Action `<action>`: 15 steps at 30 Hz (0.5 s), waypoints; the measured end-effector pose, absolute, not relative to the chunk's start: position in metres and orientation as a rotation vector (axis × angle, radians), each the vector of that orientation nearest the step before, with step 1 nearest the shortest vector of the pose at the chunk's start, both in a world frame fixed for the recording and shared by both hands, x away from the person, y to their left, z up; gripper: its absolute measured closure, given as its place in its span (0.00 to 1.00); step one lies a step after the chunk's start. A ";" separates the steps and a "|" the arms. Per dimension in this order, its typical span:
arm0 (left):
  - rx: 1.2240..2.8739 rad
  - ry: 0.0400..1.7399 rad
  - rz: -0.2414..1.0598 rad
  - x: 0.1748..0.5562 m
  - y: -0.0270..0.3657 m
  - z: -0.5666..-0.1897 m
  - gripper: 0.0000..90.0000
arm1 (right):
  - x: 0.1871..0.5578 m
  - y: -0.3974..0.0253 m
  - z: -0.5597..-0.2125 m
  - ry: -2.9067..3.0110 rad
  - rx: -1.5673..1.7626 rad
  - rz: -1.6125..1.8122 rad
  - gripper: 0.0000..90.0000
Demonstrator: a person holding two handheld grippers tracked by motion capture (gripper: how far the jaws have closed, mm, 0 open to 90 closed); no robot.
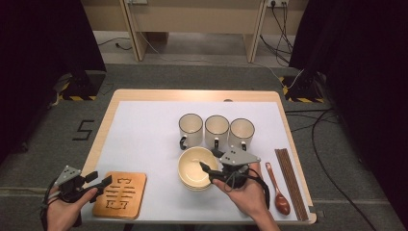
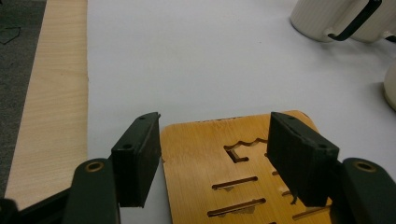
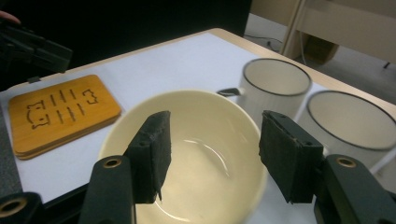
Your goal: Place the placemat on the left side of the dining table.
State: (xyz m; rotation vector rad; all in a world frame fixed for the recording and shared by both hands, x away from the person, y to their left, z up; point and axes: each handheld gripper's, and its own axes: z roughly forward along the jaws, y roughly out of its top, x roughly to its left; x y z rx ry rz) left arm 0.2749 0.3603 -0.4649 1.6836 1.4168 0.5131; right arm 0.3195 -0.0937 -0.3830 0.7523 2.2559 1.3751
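While I watch from the high view, my right hand-held gripper (image 1: 208, 169) hangs over the cream bowl (image 1: 192, 166) near the desk's (image 1: 144, 130) front, below three mugs (image 1: 216, 130).

Left gripper view: left hand-held gripper (image 2: 212, 154), jaws apart, straddles the bamboo trivet (image 2: 233, 186).

Right gripper view: jaws released, empty; a shallow bite on the glazed rim could slip and knock a mug.
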 end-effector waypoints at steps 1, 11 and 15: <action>1.677 1.420 0.515 0.274 0.361 -0.465 0.38 | 0.320 -0.089 -0.383 2.267 0.736 1.377 0.49; 1.678 1.435 0.506 0.271 0.364 -0.465 0.37 | 0.319 -0.044 -0.383 2.355 0.618 1.391 0.49; 1.681 1.443 0.500 0.270 0.364 -0.466 0.37 | 0.317 -0.028 -0.384 2.390 0.574 1.402 0.49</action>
